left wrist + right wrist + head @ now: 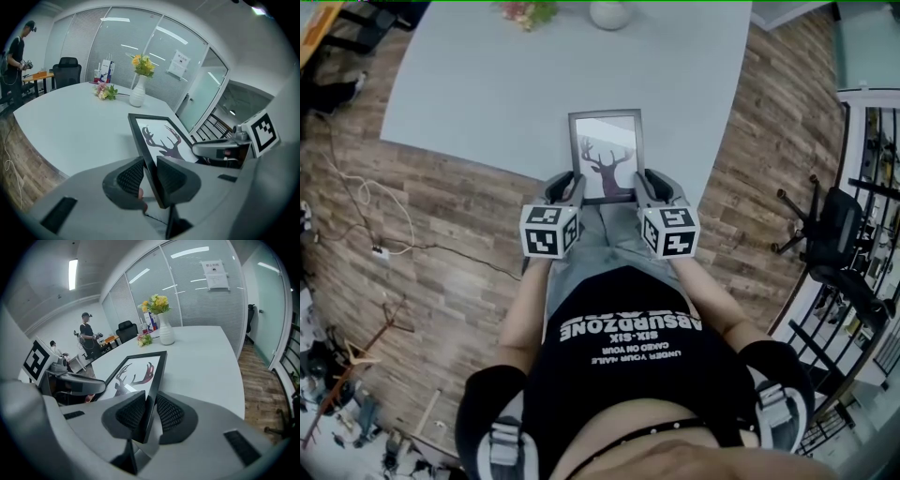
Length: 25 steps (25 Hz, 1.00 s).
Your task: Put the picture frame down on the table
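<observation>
fingers [131, 176] of left gripper [149, 165] and right gripper [150, 399] clamp deer picture frame [606, 150] by its sides; tilted at bench [487, 84] edge, not down yet.

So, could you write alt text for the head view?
Seen from above, a person holds a dark picture frame with a deer silhouette by its two sides, the left gripper on one and the right gripper on the other, over the near edge of a pale grey table. A white vase and flowers sit at its far edge.
</observation>
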### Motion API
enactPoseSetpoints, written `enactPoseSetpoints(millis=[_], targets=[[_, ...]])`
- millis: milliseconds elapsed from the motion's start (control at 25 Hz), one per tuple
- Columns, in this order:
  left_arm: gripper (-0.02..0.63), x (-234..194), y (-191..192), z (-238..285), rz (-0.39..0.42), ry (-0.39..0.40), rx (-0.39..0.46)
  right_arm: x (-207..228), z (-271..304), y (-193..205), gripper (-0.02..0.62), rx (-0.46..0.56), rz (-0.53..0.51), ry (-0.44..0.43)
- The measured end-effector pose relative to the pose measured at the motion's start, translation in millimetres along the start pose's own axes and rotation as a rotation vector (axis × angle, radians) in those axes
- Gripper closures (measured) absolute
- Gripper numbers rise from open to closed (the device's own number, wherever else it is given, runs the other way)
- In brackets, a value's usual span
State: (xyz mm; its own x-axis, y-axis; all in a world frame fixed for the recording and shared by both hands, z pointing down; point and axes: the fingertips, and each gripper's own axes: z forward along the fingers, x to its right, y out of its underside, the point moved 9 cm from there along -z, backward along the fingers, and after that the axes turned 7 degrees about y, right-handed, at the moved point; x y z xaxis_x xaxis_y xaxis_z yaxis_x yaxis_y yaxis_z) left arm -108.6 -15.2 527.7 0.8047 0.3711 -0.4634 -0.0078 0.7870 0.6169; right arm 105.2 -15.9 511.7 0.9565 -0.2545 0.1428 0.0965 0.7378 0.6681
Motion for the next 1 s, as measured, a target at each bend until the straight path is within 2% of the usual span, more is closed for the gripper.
enactPoseSetpoints(millis=[1000], targets=[[0.509,-25,11,26,-0.021,-0.006,-0.069,1,36,11,0.508,-0.071,-0.014,0.014]])
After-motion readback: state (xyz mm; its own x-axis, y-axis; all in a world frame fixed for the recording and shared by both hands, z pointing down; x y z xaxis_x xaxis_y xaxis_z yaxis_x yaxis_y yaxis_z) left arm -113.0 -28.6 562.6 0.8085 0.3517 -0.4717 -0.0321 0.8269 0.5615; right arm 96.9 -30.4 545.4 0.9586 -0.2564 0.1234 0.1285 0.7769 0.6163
